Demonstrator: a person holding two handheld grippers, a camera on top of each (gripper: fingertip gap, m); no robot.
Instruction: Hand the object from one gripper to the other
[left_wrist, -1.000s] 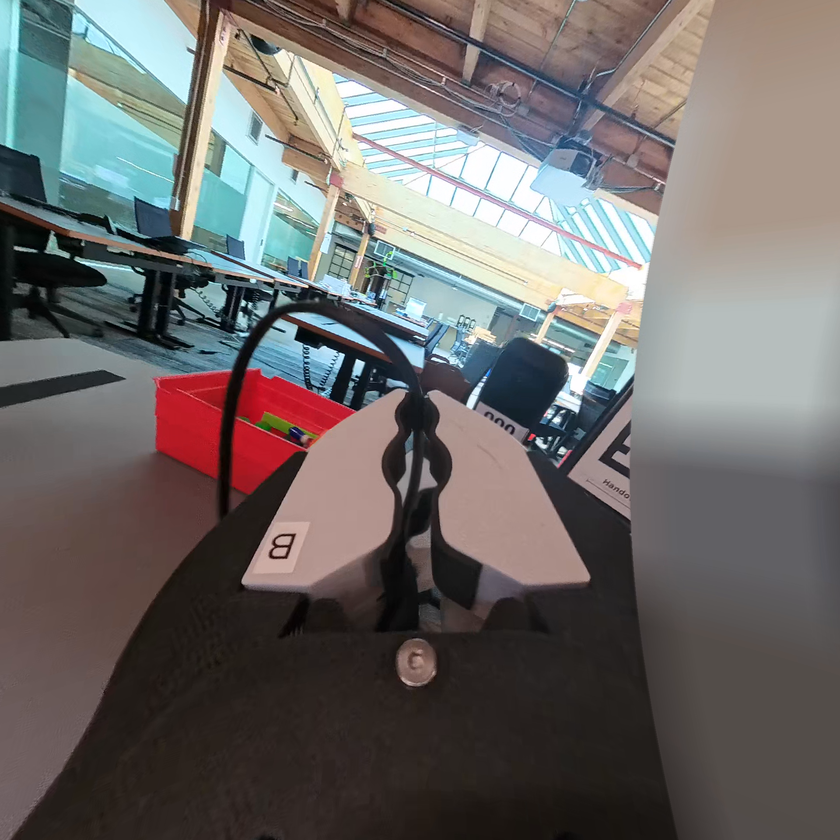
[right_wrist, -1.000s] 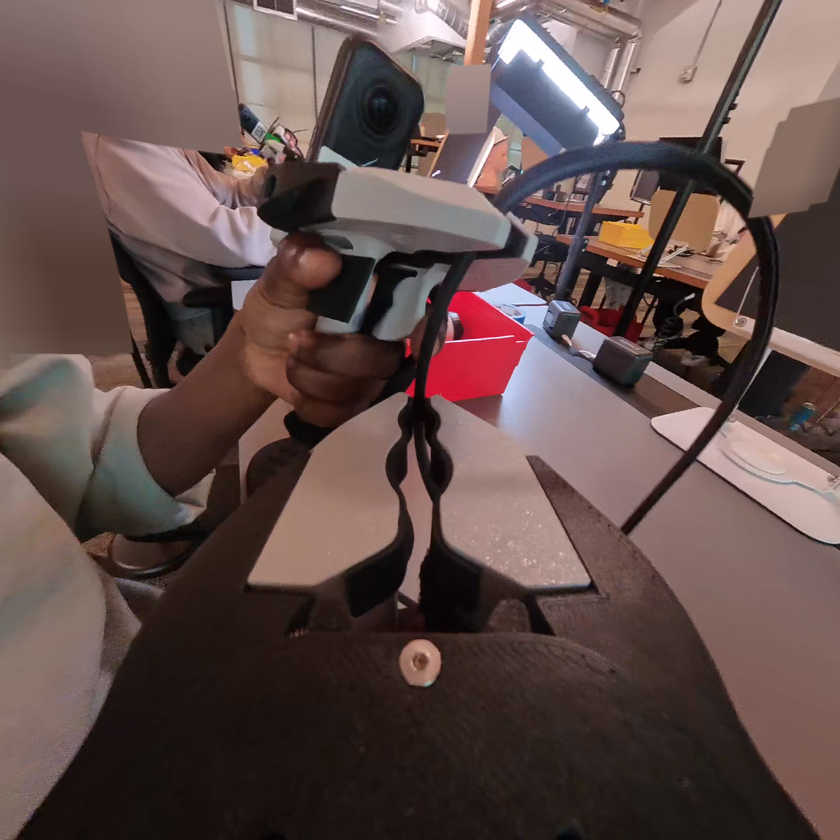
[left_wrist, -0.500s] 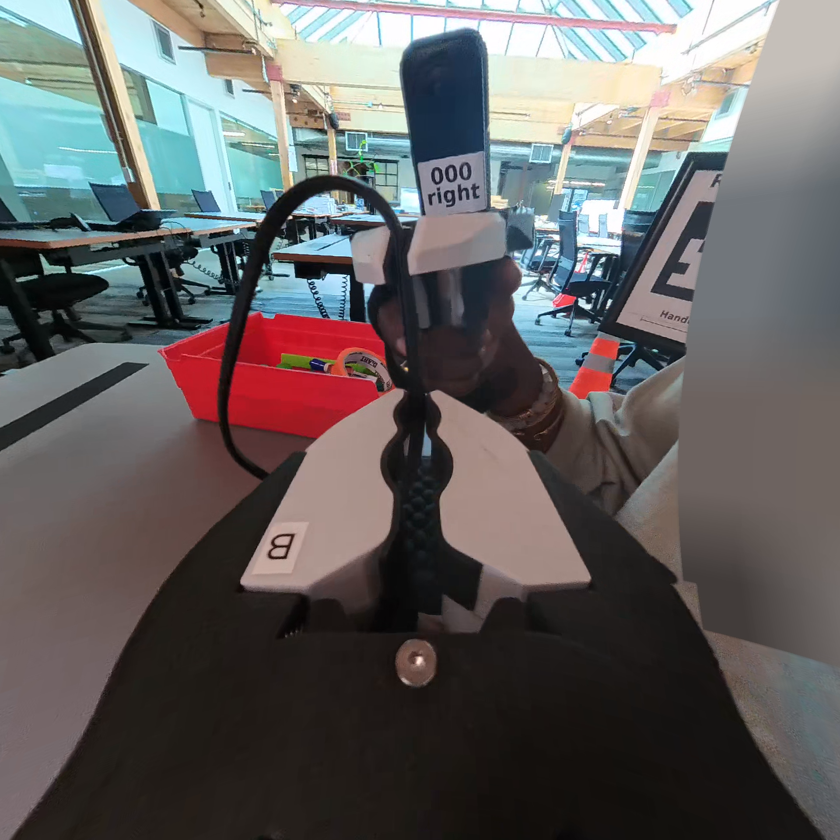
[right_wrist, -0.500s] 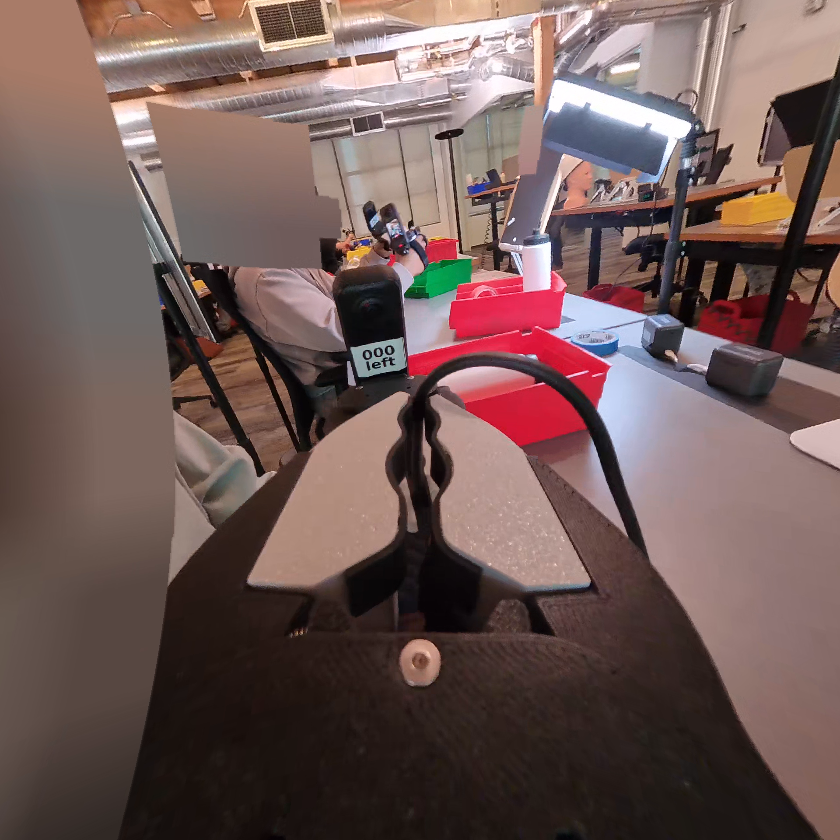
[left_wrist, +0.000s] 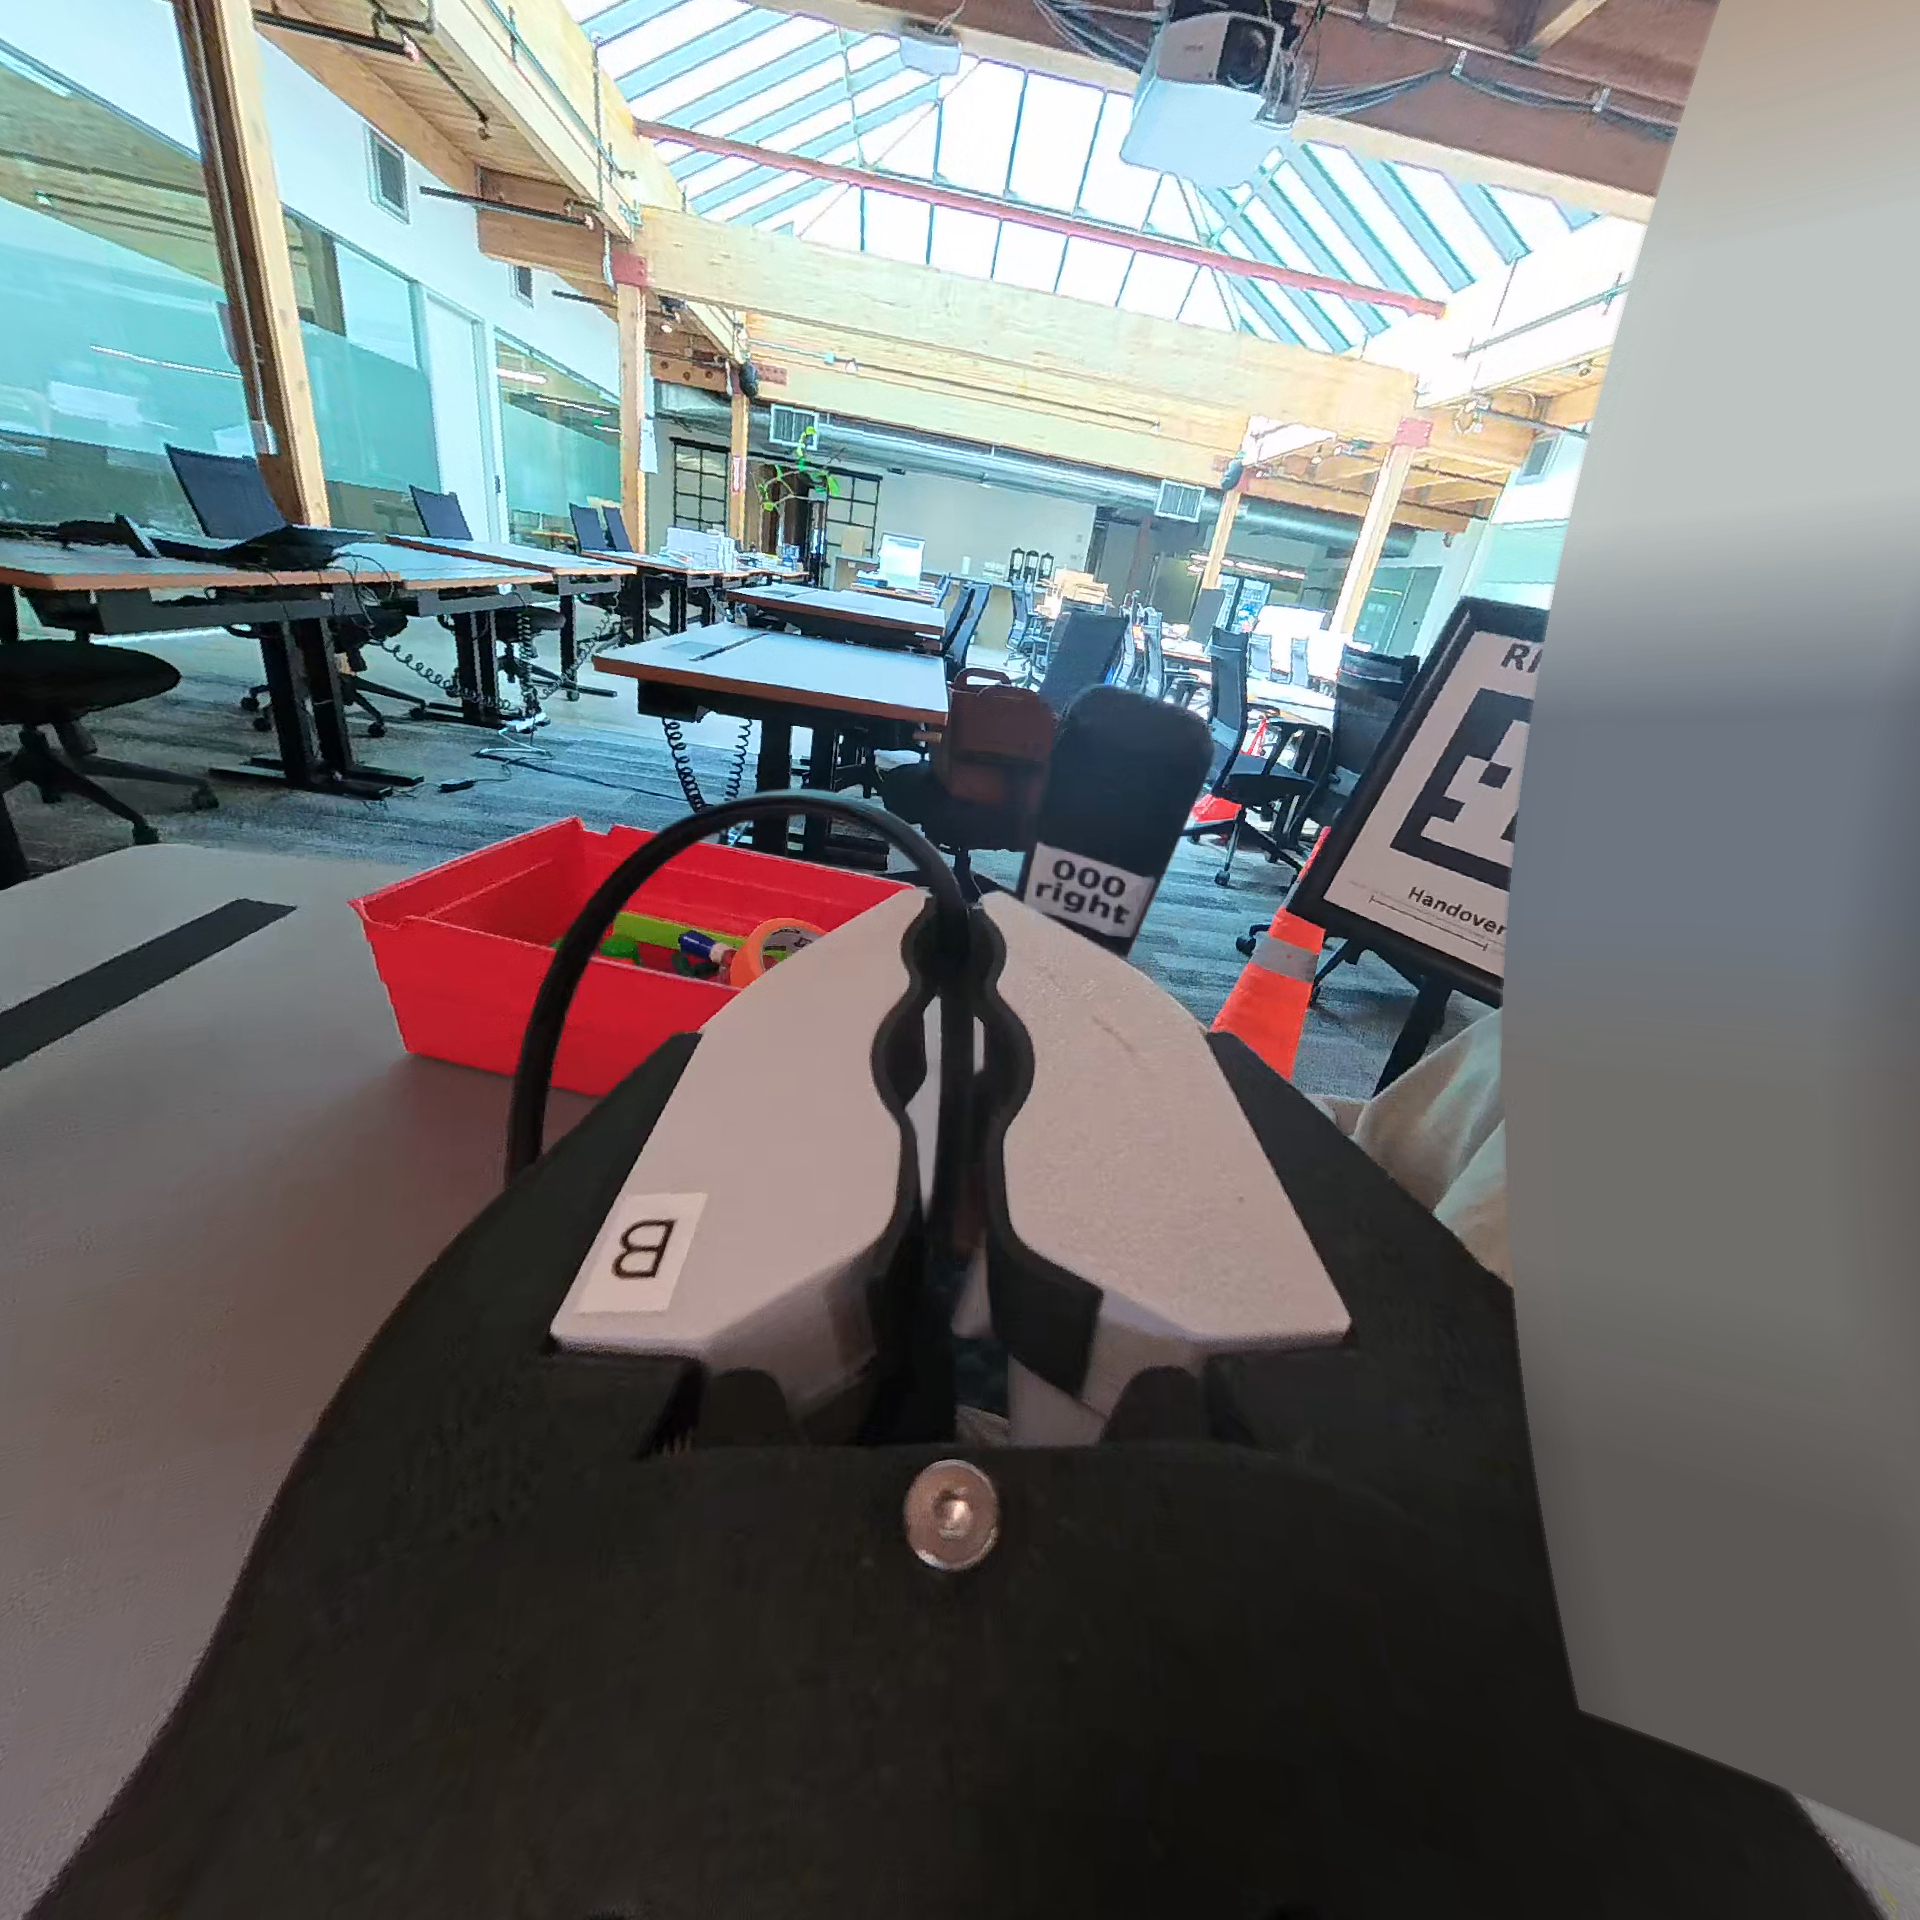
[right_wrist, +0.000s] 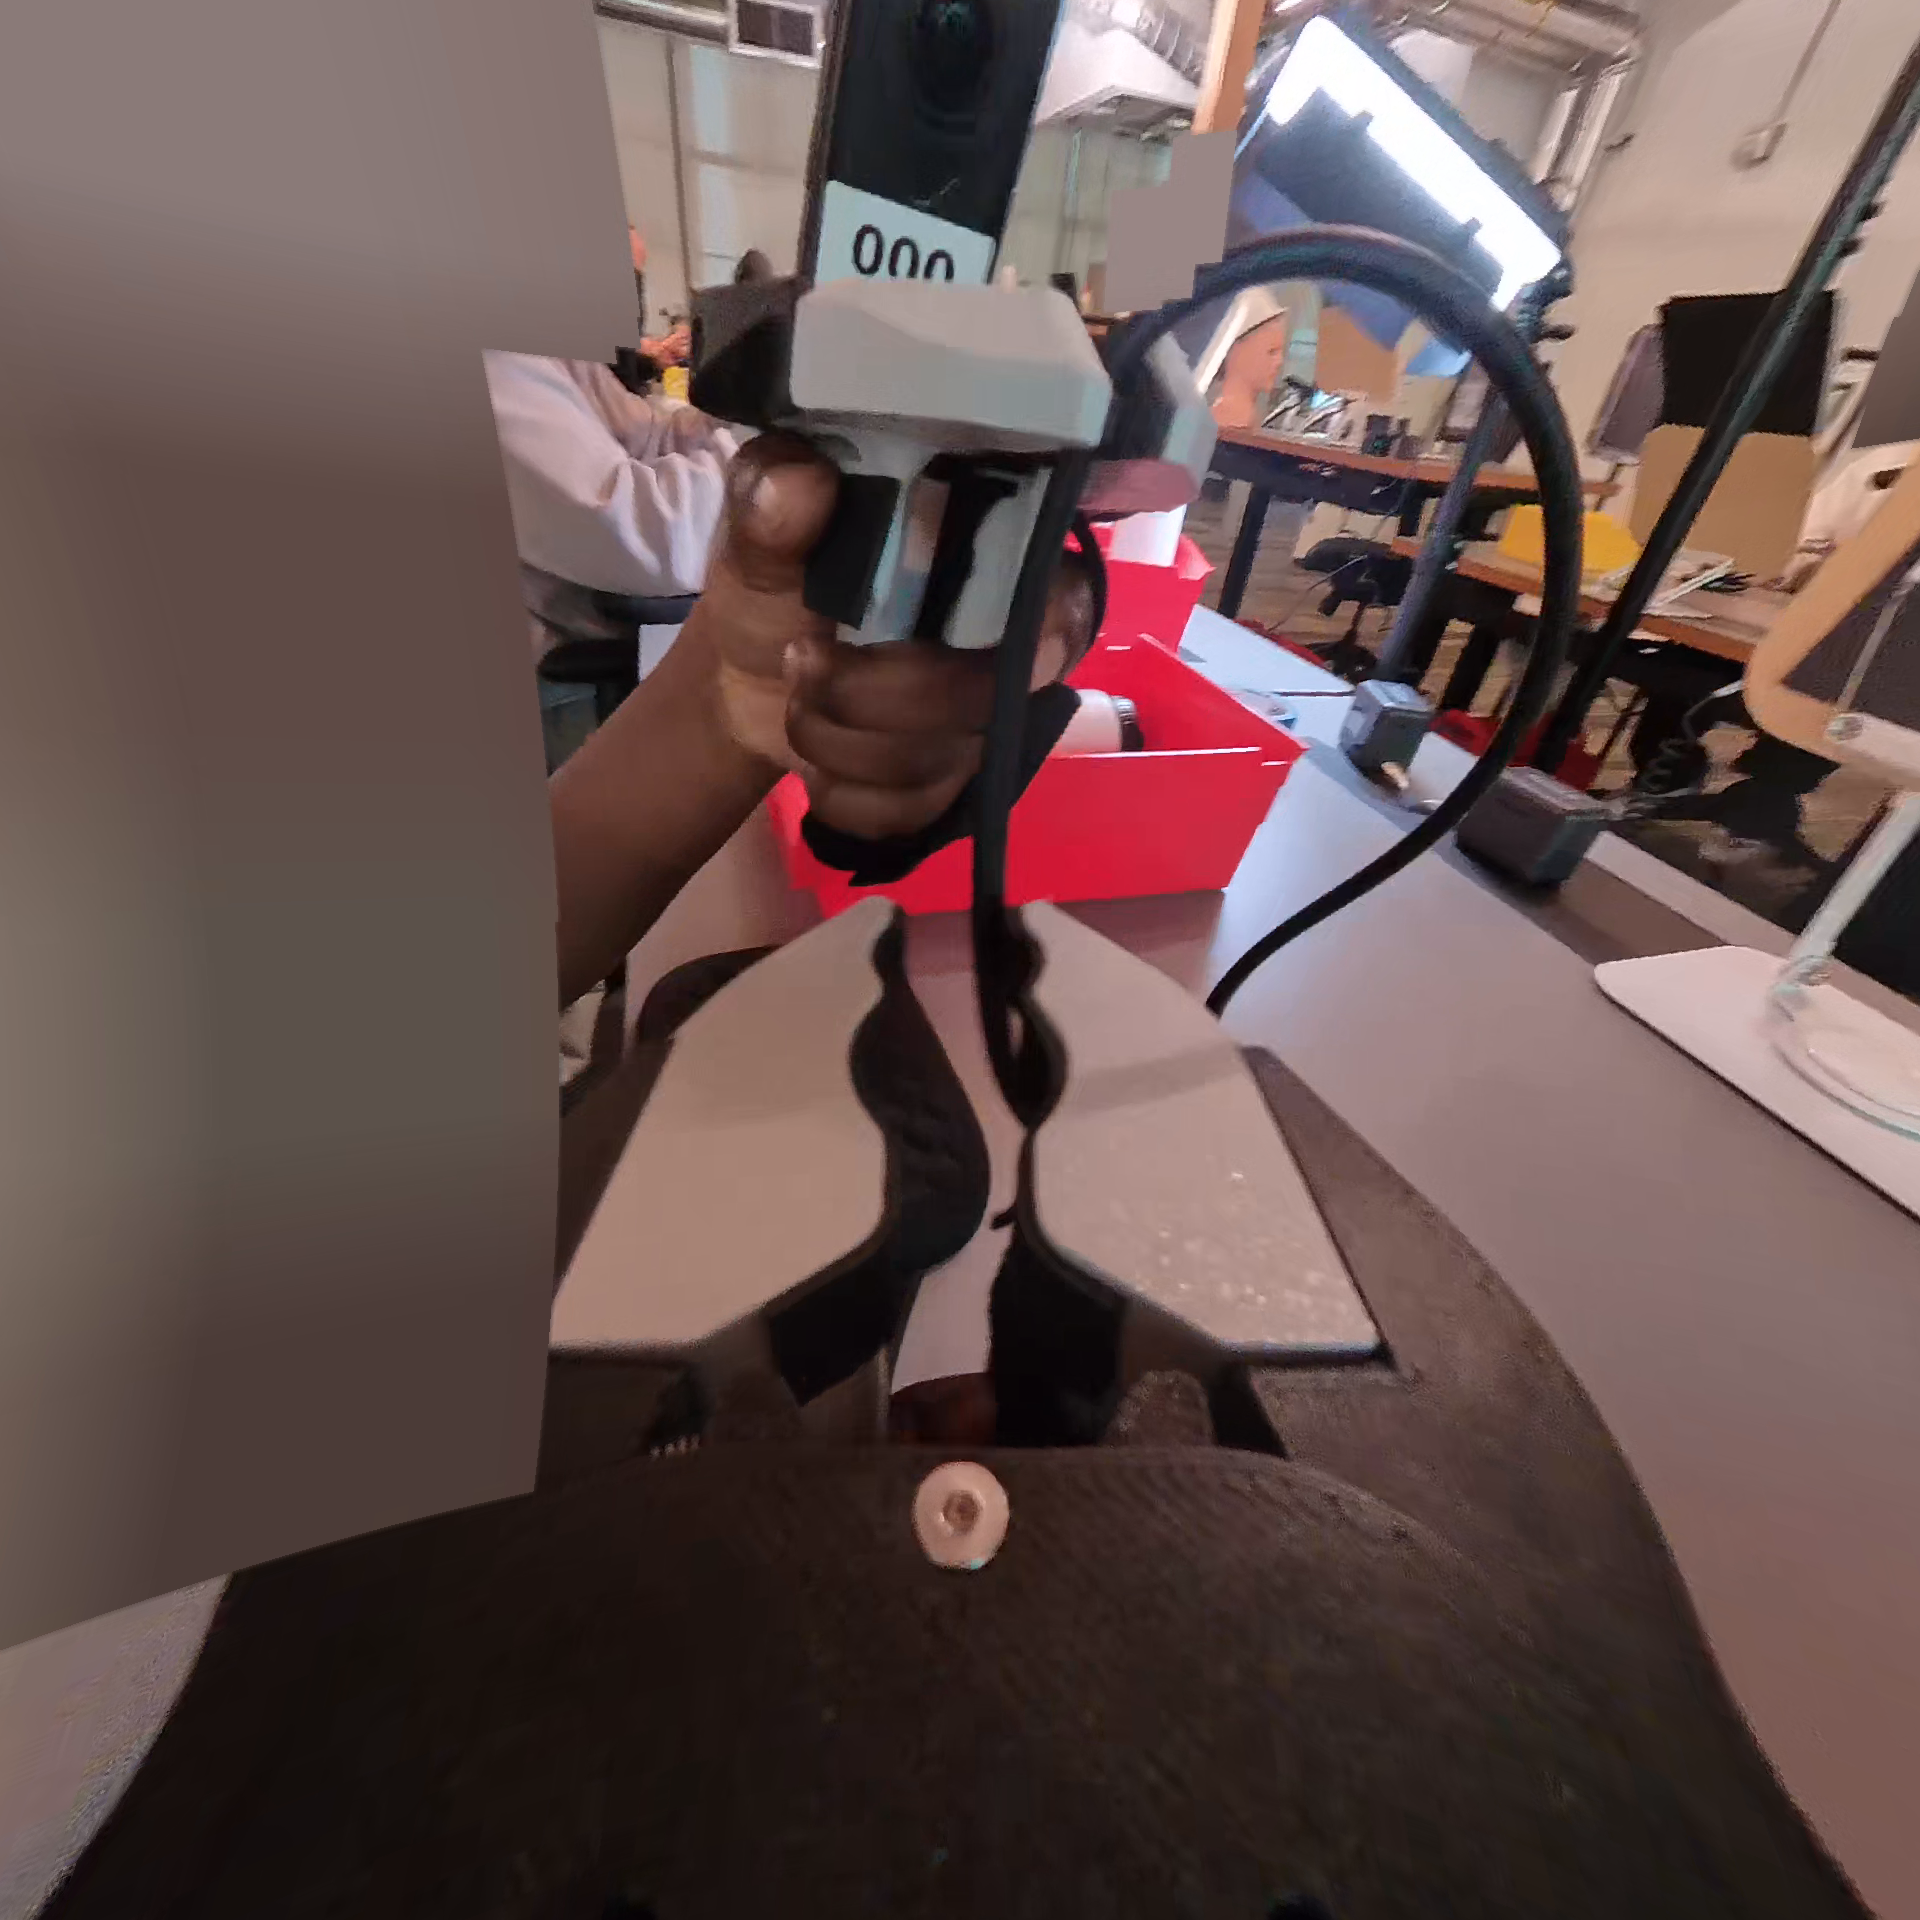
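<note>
Cable (left_wrist: 623, 904), black, clamped between the shut fingers of the left gripper (left_wrist: 951, 935). From the fingertips, arcing up and over toward 9 o'clock, then dropping behind the gripper's dark housing. Beyond the loop, toward 10 o'clock on the grey table (left_wrist: 156, 1195), a red bin (left_wrist: 468, 987) with small coloured items inside. Off at 2 o'clock, an orange cone (left_wrist: 1273, 987) on the floor, beside a framed sign (left_wrist: 1455, 790).

In the right wrist view, right gripper (right_wrist: 956, 914) released, jaws parted, bare table showing through the gap. Same cable resting against the inner pad of the 3 o'clock finger (right_wrist: 1143, 1143), apart from the other finger. From there straight up toward 12 o'clock into the left gripper, gripped by a hand (right_wrist: 831, 675), then a wide loop round by 2 o'clock and back down to the table at 3 o'clock. Behind the hand, a red bin (right_wrist: 1143, 821).
</note>
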